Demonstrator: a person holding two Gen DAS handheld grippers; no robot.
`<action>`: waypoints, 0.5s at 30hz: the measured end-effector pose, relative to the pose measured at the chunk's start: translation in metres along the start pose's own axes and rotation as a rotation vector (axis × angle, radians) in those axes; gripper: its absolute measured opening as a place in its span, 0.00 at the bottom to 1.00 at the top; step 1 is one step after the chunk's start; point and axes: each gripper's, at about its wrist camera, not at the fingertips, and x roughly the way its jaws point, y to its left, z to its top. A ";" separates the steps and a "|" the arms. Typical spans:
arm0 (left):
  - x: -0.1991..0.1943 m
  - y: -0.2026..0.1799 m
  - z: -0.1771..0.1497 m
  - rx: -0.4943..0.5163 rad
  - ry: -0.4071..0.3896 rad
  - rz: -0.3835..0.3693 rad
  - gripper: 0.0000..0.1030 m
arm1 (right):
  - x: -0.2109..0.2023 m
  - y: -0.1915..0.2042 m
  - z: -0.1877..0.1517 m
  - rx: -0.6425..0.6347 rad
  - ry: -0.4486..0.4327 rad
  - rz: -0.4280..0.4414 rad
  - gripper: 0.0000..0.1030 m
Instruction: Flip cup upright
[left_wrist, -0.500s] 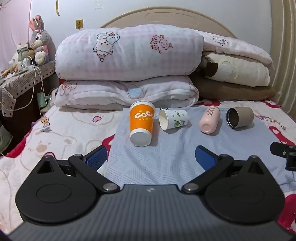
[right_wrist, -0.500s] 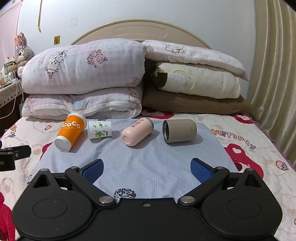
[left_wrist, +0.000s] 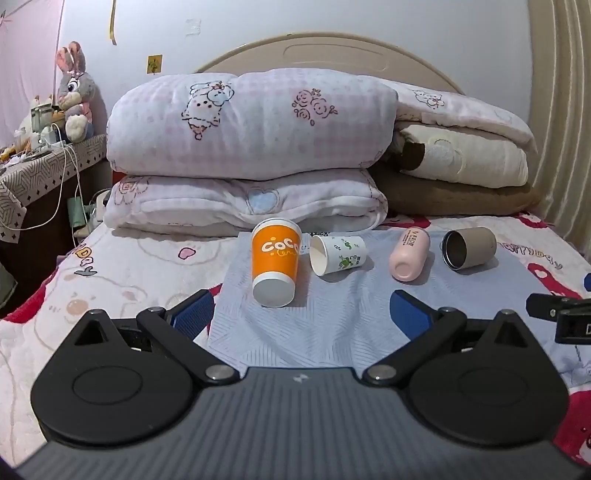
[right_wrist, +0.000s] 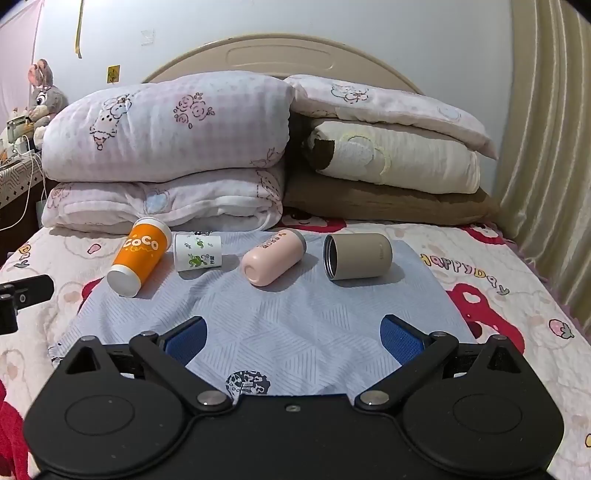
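Several cups lie on their sides in a row on a light blue cloth on the bed. From the left: an orange "CoCo" paper cup, a small white paper cup with green print, a pink bottle-like cup, and a taupe metal cup. My left gripper is open and empty, close in front of the orange cup. My right gripper is open and empty, in front of the pink and taupe cups.
Stacked pink quilts and cream and brown bedding lie right behind the cups. A nightstand with cables and a plush rabbit stands at the left. A curtain hangs at the right.
Both grippers have moved slightly forward toward the cups. The cups have not moved.
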 end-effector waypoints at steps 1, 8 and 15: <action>-0.001 0.000 0.000 -0.001 -0.002 0.001 1.00 | 0.000 -0.001 0.000 0.000 0.000 0.000 0.99; 0.000 -0.001 -0.004 0.003 -0.016 0.002 1.00 | 0.001 -0.001 0.000 0.000 0.002 0.001 0.99; -0.002 0.000 -0.003 -0.008 -0.043 -0.009 1.00 | 0.001 -0.001 -0.001 0.002 0.002 0.001 0.99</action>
